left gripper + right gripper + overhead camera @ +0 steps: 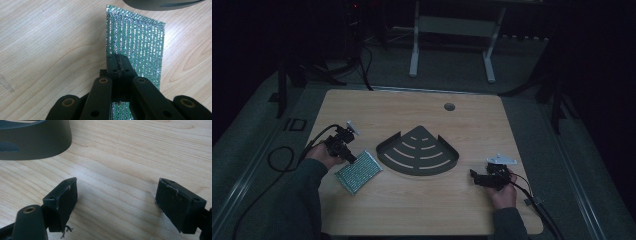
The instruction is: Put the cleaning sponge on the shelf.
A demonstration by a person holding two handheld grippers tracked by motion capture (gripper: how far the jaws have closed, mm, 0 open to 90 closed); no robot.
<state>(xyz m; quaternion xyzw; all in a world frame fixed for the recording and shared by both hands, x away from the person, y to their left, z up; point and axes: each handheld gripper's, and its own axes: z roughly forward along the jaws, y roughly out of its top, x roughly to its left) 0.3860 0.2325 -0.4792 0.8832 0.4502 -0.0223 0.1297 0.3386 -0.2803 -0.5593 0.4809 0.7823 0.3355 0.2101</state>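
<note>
On the table (pixel 412 210), at about eight o'clock from the dark rack: the scouring pad lies flat on the bare wood, near the rack's curved rim but apart from it

Thing in hand: scouring pad (pixel 358 172), a flat rectangle of glittering green and silver mesh; in the left gripper view (pixel 136 47) one short end runs in under the jaws

Left gripper (pixel 346 152): jaws brought together, pinching the pad at its eleven o'clock corner; the left gripper view (pixel 119 62) shows the two pads meeting on the mesh with no gap

Right gripper (pixel 476 176): jaws standing wide apart with bare wood between them, resting at four o'clock from the rack and well away from the pad; the right gripper view (pixel 116 195) shows nothing held

Rack (pixel 418 151): dark fan-shaped shelf with curved slots and a raised rim, at the middle of the table

Weight: likely very light, no strain for one gripper

Stiffness: probably soft and floppy; lifted by one corner, the far end should sag and swing

Surface: coarse mesh, so the grip ought not to slip, though strands could snag on the rack's rim

Fragility: low, can be squeezed hard

Where to hold: the edge or corner, as now; a bite deeper in would steady it
</note>
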